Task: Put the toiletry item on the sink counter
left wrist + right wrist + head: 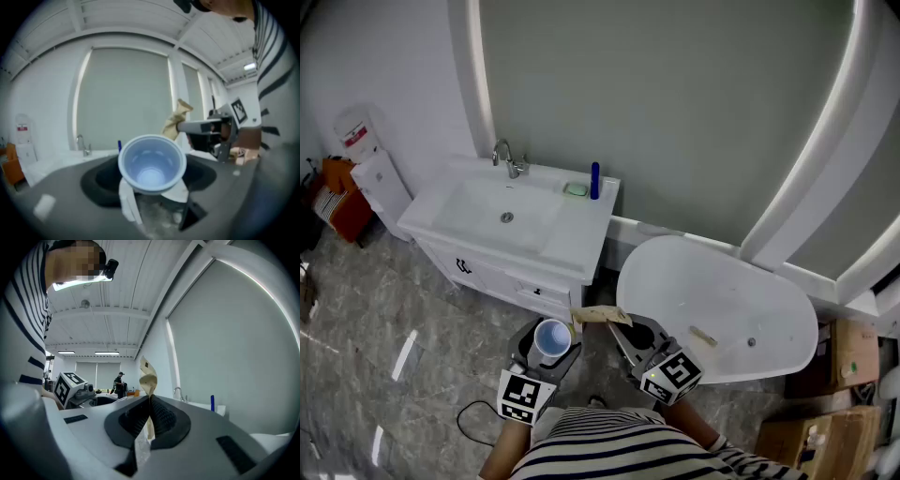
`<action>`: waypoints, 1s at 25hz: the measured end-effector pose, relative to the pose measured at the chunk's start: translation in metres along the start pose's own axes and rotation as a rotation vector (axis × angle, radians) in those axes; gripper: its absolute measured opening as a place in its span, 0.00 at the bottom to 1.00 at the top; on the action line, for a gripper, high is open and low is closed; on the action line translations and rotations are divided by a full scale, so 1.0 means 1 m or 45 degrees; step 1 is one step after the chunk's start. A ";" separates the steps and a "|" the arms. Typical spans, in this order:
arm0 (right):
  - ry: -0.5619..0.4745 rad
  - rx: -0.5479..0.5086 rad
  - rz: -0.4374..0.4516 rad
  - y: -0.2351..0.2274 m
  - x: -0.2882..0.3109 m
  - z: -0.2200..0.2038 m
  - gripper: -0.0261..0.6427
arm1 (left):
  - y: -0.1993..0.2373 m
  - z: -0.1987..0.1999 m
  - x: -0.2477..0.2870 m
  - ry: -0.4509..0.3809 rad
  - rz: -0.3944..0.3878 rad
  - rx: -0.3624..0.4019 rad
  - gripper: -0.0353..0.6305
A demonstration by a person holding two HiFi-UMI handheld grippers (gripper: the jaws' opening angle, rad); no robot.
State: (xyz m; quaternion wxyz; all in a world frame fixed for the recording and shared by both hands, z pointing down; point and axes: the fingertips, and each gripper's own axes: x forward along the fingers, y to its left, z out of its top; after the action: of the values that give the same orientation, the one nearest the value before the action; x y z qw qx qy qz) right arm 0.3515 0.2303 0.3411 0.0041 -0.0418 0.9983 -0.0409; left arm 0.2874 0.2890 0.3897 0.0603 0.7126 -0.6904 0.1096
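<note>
I hold both grippers low in front of the white sink counter (577,230), which carries a faucet (506,157), a green soap (576,189) and a blue bottle (594,180). My left gripper (546,349) has its jaws wide around a light blue plastic cup (551,336), mouth up; in the left gripper view the cup (152,164) fills the space between the jaws of that gripper (152,182). My right gripper (623,328) is shut on a beige paper packet (598,315), which sticks up twisted from the pads (148,378).
A white bathtub (712,309) lies to the right of the counter, close to my right gripper. Cardboard boxes (848,352) stand at the far right. A white cabinet (380,187) and orange items (337,192) stand left of the sink. A cable (469,417) lies on the grey floor.
</note>
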 end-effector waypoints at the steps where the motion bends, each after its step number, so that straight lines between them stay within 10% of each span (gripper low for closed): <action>1: -0.003 0.001 0.000 -0.001 -0.001 -0.001 0.05 | -0.001 0.000 0.001 0.000 0.000 0.002 0.62; 25: -0.055 0.120 0.055 -0.002 0.027 0.003 0.05 | 0.027 -0.008 -0.001 0.026 0.017 -0.017 0.62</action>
State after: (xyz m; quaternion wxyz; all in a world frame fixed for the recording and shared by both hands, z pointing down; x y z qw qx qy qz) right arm 0.3253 0.2254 0.3383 0.0285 -0.0209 0.9956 -0.0867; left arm 0.2602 0.2908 0.3951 0.0714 0.7063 -0.6952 0.1129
